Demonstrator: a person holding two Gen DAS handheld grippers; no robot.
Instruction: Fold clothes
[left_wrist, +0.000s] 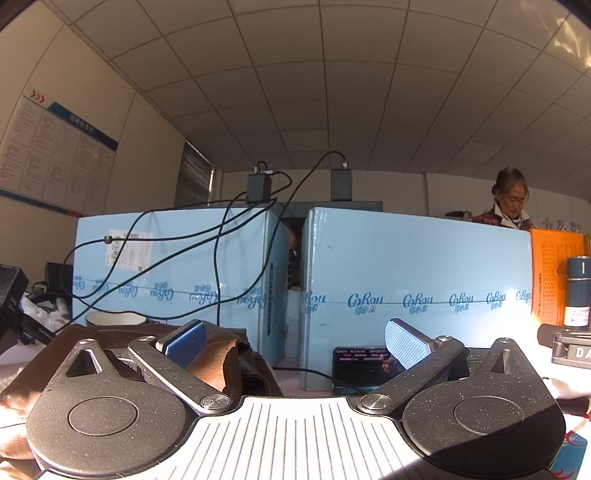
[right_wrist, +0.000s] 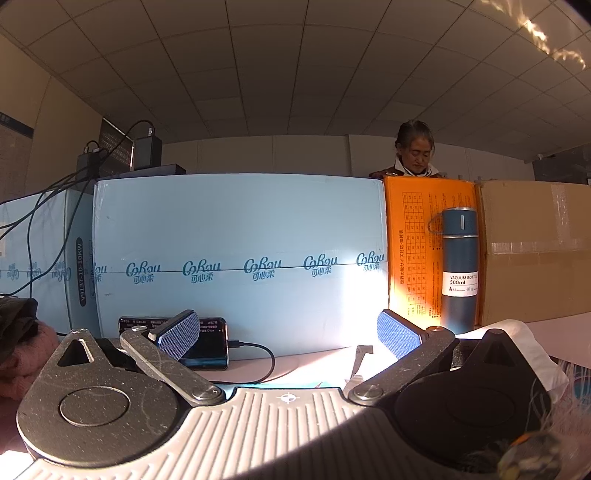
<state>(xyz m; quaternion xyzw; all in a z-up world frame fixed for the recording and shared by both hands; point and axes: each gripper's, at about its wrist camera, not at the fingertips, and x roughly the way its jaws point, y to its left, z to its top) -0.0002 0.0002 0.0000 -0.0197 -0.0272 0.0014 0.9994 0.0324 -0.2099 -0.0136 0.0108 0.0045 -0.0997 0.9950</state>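
A brown garment (left_wrist: 218, 365) lies crumpled on the table at the lower left of the left wrist view, under and behind the left finger. My left gripper (left_wrist: 293, 345) stands open just above the table, with nothing between its blue pads (left_wrist: 404, 347). In the right wrist view a pink garment (right_wrist: 22, 358) with dark cloth on top sits at the far left edge. A white cloth (right_wrist: 517, 336) lies at the right, behind the right finger. My right gripper (right_wrist: 290, 336) is open and holds nothing.
Two light blue cartons (left_wrist: 417, 266) (right_wrist: 236, 236) wall off the table's far side, with cables and chargers (left_wrist: 258, 186) on top. A phone (right_wrist: 210, 343) on a cable leans against one. An orange box (right_wrist: 424, 240), a blue vacuum bottle (right_wrist: 460, 266) and a cardboard box (right_wrist: 535, 251) stand right. A person (right_wrist: 415, 151) sits behind.
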